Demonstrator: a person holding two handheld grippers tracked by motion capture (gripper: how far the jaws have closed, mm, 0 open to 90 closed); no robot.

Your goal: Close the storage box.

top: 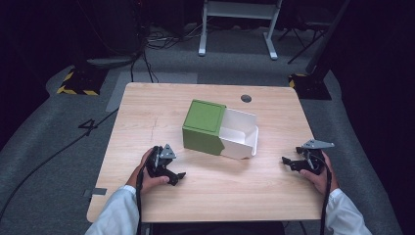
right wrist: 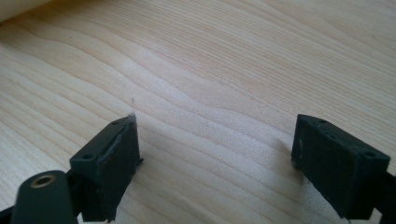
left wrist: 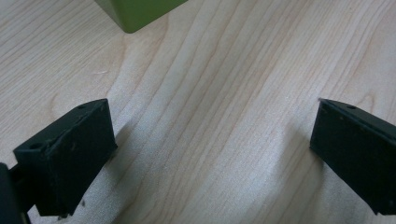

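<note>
Between the left gripper (top: 172,169) and the right gripper (top: 292,163) the wooden table (top: 230,191) lies bare, giving free passage across its near half. Ahead of both, the green-and-white box (top: 220,129) blocks the middle. Bare tabletop lies between each gripper's parted jaws, and the box's green corner (left wrist: 135,14) stands just beyond the left one.

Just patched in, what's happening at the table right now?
A person sits at the wooden table with a tool in each hand, and neither holds anything. The left tool rests on the near left of the tabletop, jaws open over bare wood. The right tool sits near the right edge, jaws open too. Between them, further back, stands a green box with a white drawer slid partway out to its right. Nothing touches the box yet.
</note>
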